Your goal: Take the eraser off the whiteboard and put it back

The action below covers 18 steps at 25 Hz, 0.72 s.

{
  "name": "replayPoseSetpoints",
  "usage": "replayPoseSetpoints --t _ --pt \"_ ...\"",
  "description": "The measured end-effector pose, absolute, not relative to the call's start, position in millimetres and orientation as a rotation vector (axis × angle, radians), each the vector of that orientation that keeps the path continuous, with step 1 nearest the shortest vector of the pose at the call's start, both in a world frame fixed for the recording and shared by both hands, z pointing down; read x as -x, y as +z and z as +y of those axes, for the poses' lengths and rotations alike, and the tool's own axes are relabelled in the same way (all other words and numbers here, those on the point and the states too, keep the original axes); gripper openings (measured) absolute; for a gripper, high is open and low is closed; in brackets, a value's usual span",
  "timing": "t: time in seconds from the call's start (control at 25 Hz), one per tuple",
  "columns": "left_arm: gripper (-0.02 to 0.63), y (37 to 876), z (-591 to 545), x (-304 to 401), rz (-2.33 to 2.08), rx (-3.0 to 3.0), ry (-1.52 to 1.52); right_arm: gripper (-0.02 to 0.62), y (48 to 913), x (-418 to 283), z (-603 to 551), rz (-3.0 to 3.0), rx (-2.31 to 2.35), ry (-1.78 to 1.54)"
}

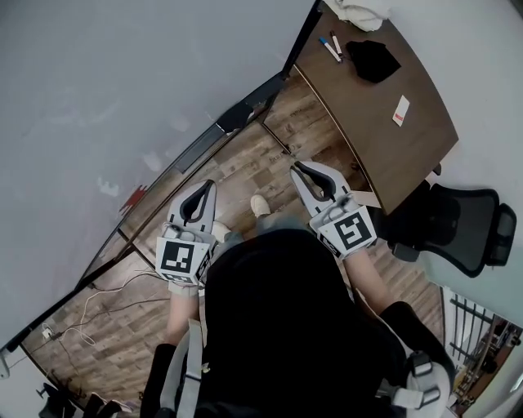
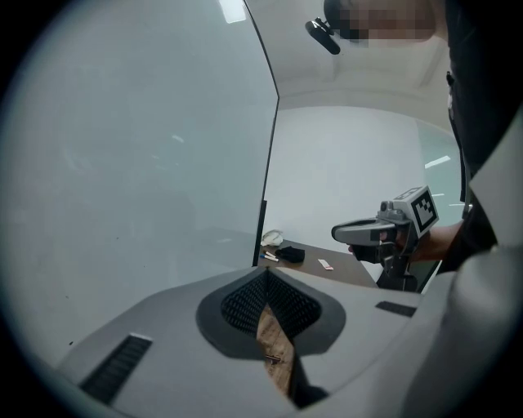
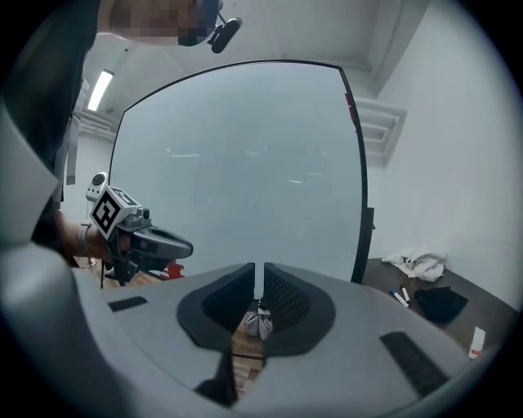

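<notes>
A: Your left gripper (image 1: pixel 210 186) is up in front of you, its fingers (image 2: pixel 245 304) closed tip to tip on nothing.

B: Your right gripper (image 1: pixel 297 168) is beside it. Those fingers (image 3: pixel 283 299) are drawn in to a thin slit, also empty. Wooden floor (image 1: pixel 245 167) lies under both.

A: The whiteboard (image 1: pixel 122 90) stands just ahead, on your left.

B: You ask about the eraser; I cannot tell for sure which thing it is. A black pad (image 1: pixel 372 60) lies on the desk (image 1: pixel 409 151) past the board's right edge, just beside two markers (image 1: pixel 331 46).

A: It is well apart from both your grippers, with a white cloth (image 1: pixel 359 12) behind it.
</notes>
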State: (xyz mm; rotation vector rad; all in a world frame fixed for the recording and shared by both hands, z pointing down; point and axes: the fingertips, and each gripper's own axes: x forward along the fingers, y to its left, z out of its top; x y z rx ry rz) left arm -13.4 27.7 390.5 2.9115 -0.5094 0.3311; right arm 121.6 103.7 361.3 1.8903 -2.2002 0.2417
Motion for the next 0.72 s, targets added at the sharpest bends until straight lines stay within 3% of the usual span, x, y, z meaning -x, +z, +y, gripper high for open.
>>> replayPoseSetpoints --t 0.72 --pt "0.006 376 40 -2 -0.412 -2.948 0.273 0.021 361 -128 122 -2.203 -2.029 0.334"
